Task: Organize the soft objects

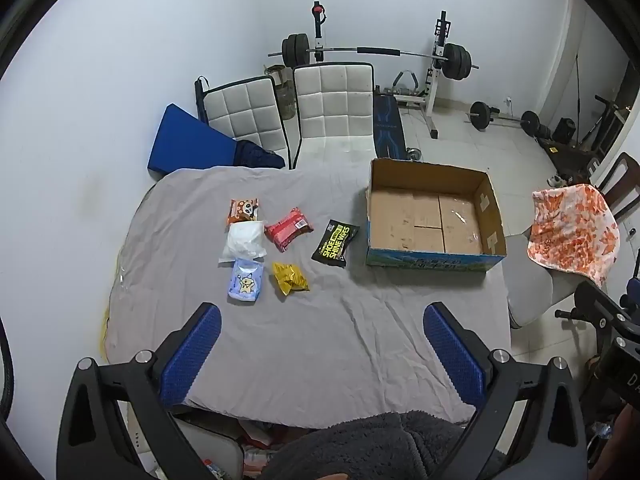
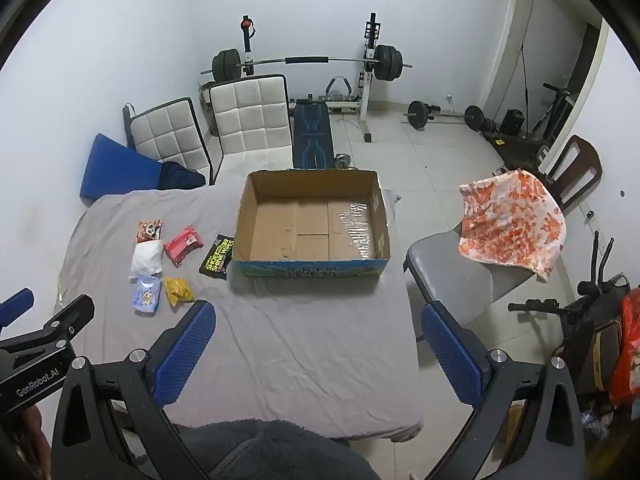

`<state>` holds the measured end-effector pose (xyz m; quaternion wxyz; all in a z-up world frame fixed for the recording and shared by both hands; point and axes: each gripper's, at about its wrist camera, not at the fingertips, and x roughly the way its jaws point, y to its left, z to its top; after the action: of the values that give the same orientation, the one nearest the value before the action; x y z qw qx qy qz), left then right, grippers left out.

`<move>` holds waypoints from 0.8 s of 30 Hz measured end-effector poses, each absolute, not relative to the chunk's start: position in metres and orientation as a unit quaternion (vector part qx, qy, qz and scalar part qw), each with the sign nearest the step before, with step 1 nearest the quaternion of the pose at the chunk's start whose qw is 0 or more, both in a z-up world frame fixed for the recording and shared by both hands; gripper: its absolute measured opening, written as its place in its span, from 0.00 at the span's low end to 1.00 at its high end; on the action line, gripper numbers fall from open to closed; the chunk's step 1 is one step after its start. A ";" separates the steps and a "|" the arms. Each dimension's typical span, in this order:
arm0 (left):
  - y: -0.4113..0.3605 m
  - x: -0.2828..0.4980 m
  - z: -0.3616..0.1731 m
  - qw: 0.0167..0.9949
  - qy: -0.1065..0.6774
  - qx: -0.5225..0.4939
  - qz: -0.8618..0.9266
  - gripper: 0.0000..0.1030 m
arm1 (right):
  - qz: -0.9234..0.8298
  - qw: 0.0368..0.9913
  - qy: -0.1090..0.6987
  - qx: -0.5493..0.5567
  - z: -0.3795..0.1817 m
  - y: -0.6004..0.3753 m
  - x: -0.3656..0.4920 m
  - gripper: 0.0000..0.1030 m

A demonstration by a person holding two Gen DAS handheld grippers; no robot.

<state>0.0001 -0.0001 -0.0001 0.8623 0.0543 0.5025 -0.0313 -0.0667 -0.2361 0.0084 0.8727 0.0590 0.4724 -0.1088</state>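
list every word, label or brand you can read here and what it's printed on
"SHOE SHINE WIPES": on the black packet beside the cardboard box.
"GenRobot.AI": on the body of the left gripper, seen in the right wrist view.
Print on the box's blue front strip: too blurred to read.
Print on the red packet, panda packet, light blue packet and yellow packet: too small to read.

We see a grey sheet (image 1: 280, 340) carrying a red packet (image 1: 289, 228), a yellow one (image 1: 290, 277), a black pack lettered in yellow (image 1: 335, 243), and a pale blue pack (image 1: 245, 287) printed with what may be a cartoon bear. The brown box (image 1: 434, 220) has a blue printed front.
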 end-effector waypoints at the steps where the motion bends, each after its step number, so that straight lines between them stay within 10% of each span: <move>1: -0.001 0.001 -0.001 0.861 0.505 0.057 -0.030 1.00 | -0.108 0.872 0.473 0.060 0.008 -0.236 -0.067 1.00; 24: -0.003 -0.008 0.006 0.870 0.489 0.048 -0.034 1.00 | -0.099 0.870 0.480 0.058 0.002 -0.238 -0.075 1.00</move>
<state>-0.0078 -0.0028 0.0059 0.8702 0.0480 0.4892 -0.0338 -0.0752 -0.2382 0.0021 0.8699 0.0579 0.4797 -0.0993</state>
